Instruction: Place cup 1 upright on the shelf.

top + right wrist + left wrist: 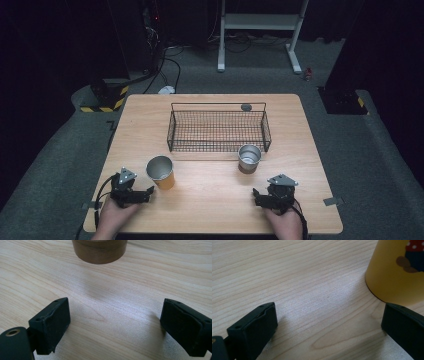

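Observation:
A yellow cup (161,172) with a metal inside stands upright at the table's front left; its printed side (395,270) fills the upper right of the left gripper view. My left gripper (134,192) rests on the table just left of it, open, jaws wide apart with bare wood between them. A silver metal cup (249,158) with a brown base (99,251) stands in front of the wire basket (218,131). My right gripper (266,196) lies on the table a little nearer than that cup, open and holding nothing.
The black wire basket sits at the table's middle back, with a small grey round object (246,107) behind it. A white desk frame (260,30) and cables stand on the floor beyond the table (210,210).

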The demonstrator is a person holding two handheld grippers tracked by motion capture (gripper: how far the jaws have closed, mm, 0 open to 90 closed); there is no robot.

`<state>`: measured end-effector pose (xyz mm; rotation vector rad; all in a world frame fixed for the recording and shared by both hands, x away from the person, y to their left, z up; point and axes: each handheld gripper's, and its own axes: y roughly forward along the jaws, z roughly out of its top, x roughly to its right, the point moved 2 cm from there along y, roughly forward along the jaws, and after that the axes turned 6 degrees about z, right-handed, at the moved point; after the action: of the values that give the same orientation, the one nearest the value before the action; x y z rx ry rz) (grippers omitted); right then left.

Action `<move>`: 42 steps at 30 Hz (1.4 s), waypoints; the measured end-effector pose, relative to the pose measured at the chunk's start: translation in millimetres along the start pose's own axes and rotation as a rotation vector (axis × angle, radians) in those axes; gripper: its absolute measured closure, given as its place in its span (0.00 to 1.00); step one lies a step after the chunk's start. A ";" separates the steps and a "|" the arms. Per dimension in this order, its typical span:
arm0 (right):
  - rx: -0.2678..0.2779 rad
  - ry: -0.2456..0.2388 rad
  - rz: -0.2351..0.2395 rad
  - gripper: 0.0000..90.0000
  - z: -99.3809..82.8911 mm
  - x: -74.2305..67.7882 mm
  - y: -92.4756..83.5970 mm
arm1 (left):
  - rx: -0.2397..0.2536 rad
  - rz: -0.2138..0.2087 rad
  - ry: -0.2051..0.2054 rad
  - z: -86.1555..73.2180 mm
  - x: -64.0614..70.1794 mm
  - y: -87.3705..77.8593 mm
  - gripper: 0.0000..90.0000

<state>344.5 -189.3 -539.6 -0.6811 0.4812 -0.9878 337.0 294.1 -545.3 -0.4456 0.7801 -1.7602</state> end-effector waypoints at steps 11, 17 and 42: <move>0.000 -0.003 0.001 0.10 1.7 0.5 1.7 | 0.000 -0.005 0.003 0.2 -0.3 0.3 0.01; 0.001 -0.005 0.003 0.10 1.7 0.8 1.6 | 0.000 -0.008 0.006 -0.2 -0.6 -0.2 0.01; 0.000 -0.005 0.002 0.10 1.8 0.8 1.7 | 0.096 -0.039 0.007 4.9 -1.4 -23.3 0.01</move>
<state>347.0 -188.8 -539.6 -0.6824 0.4773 -0.9846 324.5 298.2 -525.5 -0.3928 0.6924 -1.8273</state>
